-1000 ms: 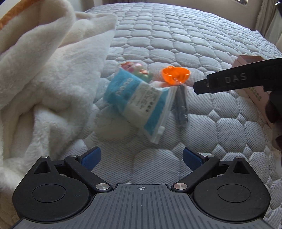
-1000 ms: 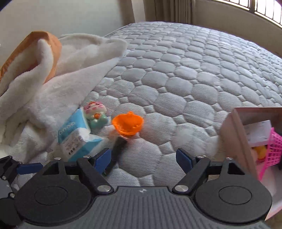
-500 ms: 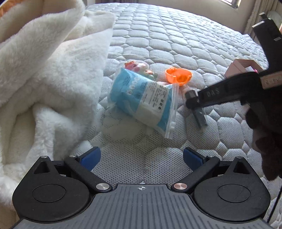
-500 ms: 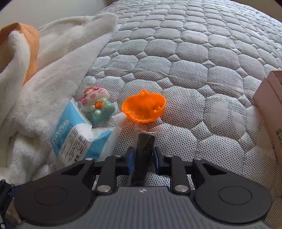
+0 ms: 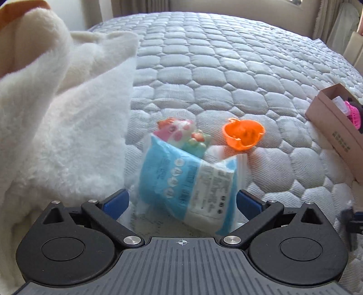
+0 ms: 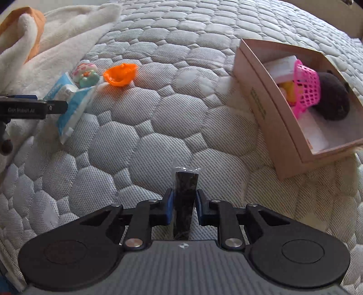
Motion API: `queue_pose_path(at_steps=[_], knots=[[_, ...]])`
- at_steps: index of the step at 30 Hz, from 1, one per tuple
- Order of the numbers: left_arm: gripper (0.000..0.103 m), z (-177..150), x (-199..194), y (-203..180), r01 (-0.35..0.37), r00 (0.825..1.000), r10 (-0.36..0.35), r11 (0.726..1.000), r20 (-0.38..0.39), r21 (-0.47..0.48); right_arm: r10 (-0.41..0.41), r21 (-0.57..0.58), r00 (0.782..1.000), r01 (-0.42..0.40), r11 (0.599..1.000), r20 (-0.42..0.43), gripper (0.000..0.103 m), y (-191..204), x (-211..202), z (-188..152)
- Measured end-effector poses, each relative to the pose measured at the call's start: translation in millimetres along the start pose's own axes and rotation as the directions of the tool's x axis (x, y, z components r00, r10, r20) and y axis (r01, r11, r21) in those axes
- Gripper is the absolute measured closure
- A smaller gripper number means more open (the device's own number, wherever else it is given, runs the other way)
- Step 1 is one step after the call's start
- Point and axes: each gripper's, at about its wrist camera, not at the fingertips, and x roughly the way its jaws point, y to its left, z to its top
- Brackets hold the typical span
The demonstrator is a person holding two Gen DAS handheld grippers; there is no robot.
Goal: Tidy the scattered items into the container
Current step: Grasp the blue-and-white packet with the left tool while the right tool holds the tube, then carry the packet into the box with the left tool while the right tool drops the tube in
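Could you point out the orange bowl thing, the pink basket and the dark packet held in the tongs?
orange bowl (image 6: 120, 74), right wrist view, on its inner hollow.
pink basket (image 6: 307, 87), right wrist view, on its mesh side, inside the box.
dark packet (image 6: 185, 195), right wrist view, on its middle between the pads.

A grey quilted bed (image 6: 163, 118) with a pattern of stitched hexagons fills both views, a fluffy white blanket (image 5: 56, 118) with an orange underside lies bunched along its left side, and pale curtains (image 5: 329, 20) hang past its far right corner.
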Motion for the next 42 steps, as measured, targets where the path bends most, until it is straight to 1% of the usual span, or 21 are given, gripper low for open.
queue_pose_path(at_steps=[2,3,5,6,8,10,14,17,18,19,21,23,24,25,26,27,32,36,38,41,42], knots=[[0.0,-3.4,0.3,-10.9,0.089,0.995,-0.089,0.996,-0.041,-0.01,-0.013,0.013,1.0,0.013,1.0,0.009,0.073,-6.3,-4.0,-6.5],[0.0,-7.6,0.1,-19.5,0.147,0.987,-0.147,0.989,-0.067,-0.01,-0.021,0.02,1.0,0.02,1.0,0.016,0.063,-9.2,-6.1,-9.8],[0.0,-18.7,-0.9,-40.5,0.263,0.957,-0.261,0.965,-0.125,-0.004,-0.039,0.032,0.999,0.038,0.999,0.028,0.047,-14.7,-9.3,-15.9],[0.0,-25.0,-2.3,-52.8,0.311,0.941,-0.306,0.95,-0.145,0.007,-0.047,0.037,0.998,0.046,0.998,0.032,0.042,-17.0,-10.8,-19.5],[0.0,-35.9,-7.0,-75.2,0.378,0.915,-0.366,0.925,-0.168,0.045,-0.061,0.04,0.998,0.06,0.997,0.03,0.04,-21.1,-11.7,-25.8],[0.0,-44.7,-13.2,-95.3,0.419,0.899,-0.399,0.903,-0.178,0.092,-0.072,0.043,0.997,0.07,0.997,0.027,0.035,-24.4,-12.0,-31.5],[0.0,-50.2,-26.3,-112.1,0.384,0.921,-0.363,0.908,-0.141,0.17,-0.125,-0.006,0.992,0.125,0.992,0.036,0.028,-24.3,-13.3,-39.0],[0.0,-43.4,-35.4,-105.2,0.309,0.951,-0.3,0.929,-0.074,0.206,-0.258,-0.05,0.963,0.262,0.964,0.077,0.028,-22.8,-16.3,-41.8],[0.0,-40.1,-39.6,-101.8,0.27,0.962,-0.27,0.934,-0.034,0.233,-0.278,-0.048,0.957,0.282,0.958,0.086,0.028,-24.3,-18.6,-42.2],[0.0,-36.1,-42.7,-98.1,0.233,0.97,-0.243,0.937,0.004,0.258,-0.266,-0.03,0.96,0.269,0.963,0.09,0.028,-26.7,-22.0,-42.1],[0.0,-25.6,-44.7,-90.3,0.158,0.98,-0.187,0.939,0.067,0.306,-0.188,0.05,0.978,0.184,0.982,0.089,0.028,-32.0,-29.3,-42.6],[0.0,-14.9,-40.0,-82.5,0.09,0.986,-0.133,0.934,0.103,0.346,-0.113,0.131,0.99,0.102,0.986,0.083,0.028,-33.7,-30.6,-43.3],[0.0,-8.7,-35.0,-78.8,0.057,0.988,-0.105,0.93,0.115,0.364,-0.096,0.163,0.992,0.081,0.983,0.087,0.032,-31.3,-28.7,-43.8],[0.0,-3.9,-29.3,-75.2,0.04,0.99,-0.09,0.924,0.113,0.381,-0.092,0.18,0.991,0.075,0.981,0.093,0.038,-28.3,-25.9,-43.4],[0.0,0.1,-22.2,-72.5,0.032,0.992,-0.078,0.916,0.098,0.399,-0.091,0.183,0.991,0.072,0.98,0.095,0.049,-25.4,-22.9,-42.0],[0.0,3.8,-13.9,-70.7,0.03,0.994,-0.069,0.91,0.08,0.414,-0.089,0.181,0.991,0.071,0.981,0.097,0.054,-20.1,-19.9,-40.8],[0.0,9.6,18.3,-68.0,0.096,0.994,-0.109,0.905,0.007,0.414,-0.111,0.128,0.983,0.093,0.987,0.145,0.054,-3.6,-14.4,-36.4],[0.0,2.1,30.5,-77.0,0.066,0.997,-0.076,0.896,0.006,0.439,-0.109,0.193,0.985,0.083,0.978,0.131,0.055,-14.6,-0.9,-30.8],[0.002,-1.0,30.7,-79.0,0.053,0.998,-0.062,0.897,0.006,0.439,-0.107,0.224,0.986,0.078,0.971,0.124,0.062,-20.2,3.2,-29.2],[0.026,-2.4,31.5,-78.3,0.018,1.0,-0.018,0.904,-0.003,0.427,-0.1,0.259,0.989,0.069,0.963,0.108,0.078,-29.5,2.9,-29.7],[0.029,-2.1,31.3,-76.7,0.012,1.0,-0.008,0.911,-0.011,0.413,-0.094,0.268,0.99,0.063,0.961,0.103,0.083,-32.7,0.6,-30.9]])
